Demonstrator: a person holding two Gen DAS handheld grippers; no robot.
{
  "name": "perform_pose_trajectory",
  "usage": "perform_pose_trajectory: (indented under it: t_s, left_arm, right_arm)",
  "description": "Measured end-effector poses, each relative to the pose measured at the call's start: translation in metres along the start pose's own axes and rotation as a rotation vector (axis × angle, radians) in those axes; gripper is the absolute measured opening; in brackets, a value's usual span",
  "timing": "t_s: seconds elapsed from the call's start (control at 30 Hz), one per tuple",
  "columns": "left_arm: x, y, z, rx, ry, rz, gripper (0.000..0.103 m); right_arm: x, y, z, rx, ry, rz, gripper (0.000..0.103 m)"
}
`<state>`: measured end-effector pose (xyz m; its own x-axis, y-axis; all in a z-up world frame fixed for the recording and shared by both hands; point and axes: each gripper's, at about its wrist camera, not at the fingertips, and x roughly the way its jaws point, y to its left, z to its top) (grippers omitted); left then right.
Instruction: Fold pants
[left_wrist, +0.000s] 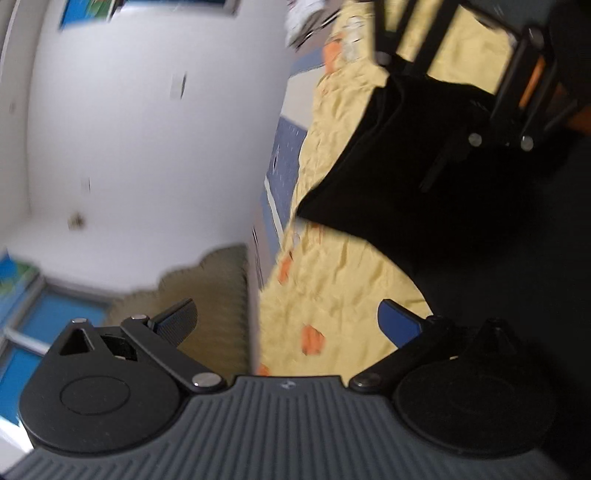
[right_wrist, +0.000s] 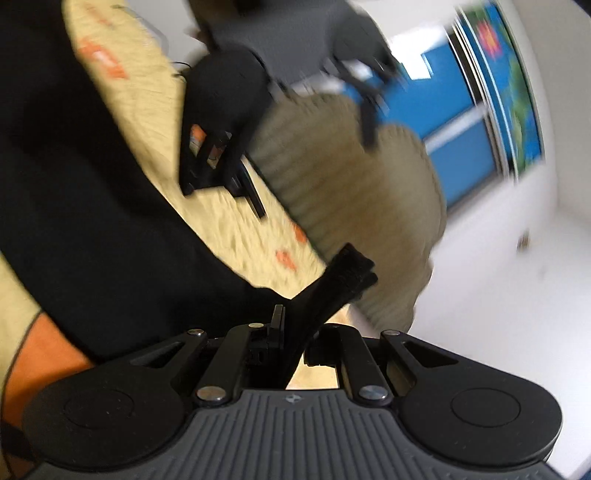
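Pants: we count one black pair (left_wrist: 424, 177), spread on the yellow bedsheet (left_wrist: 332, 288) near its edge.
Left gripper (left_wrist: 291, 321): jaws wide apart, empty.
Right gripper (right_wrist: 295, 325): jaws clamped on a pants edge.

Matt black cloth pants (left_wrist: 406, 155); crinkled yellow bedsheet (left_wrist: 340, 280), seemingly cotton; ribbed matt plastic gripper housing (right_wrist: 291, 432).

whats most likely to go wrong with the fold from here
1. The right tool pinches only a thin edge of the black pants, so the cloth could slip out mid-fold.
2. The left tool is open and holds nothing, so that side of the pants may sag or bunch on the yellow sheet.
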<state>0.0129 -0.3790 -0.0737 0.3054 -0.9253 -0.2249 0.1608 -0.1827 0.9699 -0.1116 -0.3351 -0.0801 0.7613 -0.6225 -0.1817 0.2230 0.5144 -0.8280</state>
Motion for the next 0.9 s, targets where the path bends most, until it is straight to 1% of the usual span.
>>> perform_pose_trajectory:
  t_s: [0.1, 0.17, 0.33, 0.4, 0.43, 0.5, 0.53, 0.57, 0.6, 0.63, 0.7, 0.73, 0.8, 0.9]
  left_arm:
    - [-0.002, -0.012, 0.005, 0.099, -0.045, 0.022, 0.103]
    - [-0.005, -0.021, 0.005, 0.162, -0.069, 0.014, 0.103]
    - [-0.006, -0.049, -0.006, 0.324, -0.047, -0.036, 0.103]
    - [-0.005, -0.056, -0.009, 0.347, -0.028, -0.052, 0.096]
    - [-0.004, -0.058, -0.010, 0.335, -0.019, -0.050, 0.095]
    - [-0.004, -0.057, -0.010, 0.282, 0.004, -0.059, 0.092]
    - [-0.003, -0.056, -0.009, 0.256, 0.014, -0.060, 0.086]
    - [-0.001, -0.054, -0.008, 0.230, 0.029, -0.061, 0.077]
    - [0.000, -0.051, -0.007, 0.199, 0.040, -0.064, 0.064]
    - [0.002, -0.048, -0.006, 0.164, 0.053, -0.067, 0.059]
    - [0.004, -0.041, -0.005, 0.116, 0.073, -0.055, 0.034]
    - [0.006, -0.038, -0.005, 0.099, 0.085, -0.039, 0.029]
    - [0.006, -0.034, -0.009, 0.067, 0.093, -0.017, 0.014]
    - [0.004, -0.030, -0.011, 0.022, 0.110, -0.009, 0.008]
  right_arm:
    - [-0.008, 0.004, 0.003, -0.080, -0.059, -0.010, 0.009]
    - [-0.011, 0.006, 0.005, -0.119, -0.093, -0.022, 0.009]
    - [-0.014, 0.007, 0.004, -0.150, -0.120, -0.034, 0.009]
    - [-0.014, 0.005, 0.005, -0.131, -0.117, -0.041, 0.009]
    - [-0.012, 0.002, 0.006, -0.104, -0.109, -0.047, 0.008]
    - [-0.009, -0.011, 0.012, 0.011, -0.073, -0.037, 0.009]
    - [-0.009, -0.020, 0.014, 0.082, -0.057, -0.026, 0.009]
    - [-0.009, -0.026, 0.017, 0.126, -0.052, -0.022, 0.009]
    - [-0.010, -0.032, 0.018, 0.158, -0.050, -0.025, 0.009]
    - [-0.010, -0.035, 0.020, 0.173, -0.054, -0.036, 0.009]
    - [-0.014, -0.039, 0.024, 0.180, -0.066, -0.050, 0.009]
    - [-0.013, -0.039, 0.024, 0.172, -0.071, -0.050, 0.009]
    - [-0.016, -0.036, 0.026, 0.150, -0.082, -0.053, 0.009]
    - [-0.024, -0.033, 0.024, 0.146, -0.080, -0.041, 0.009]
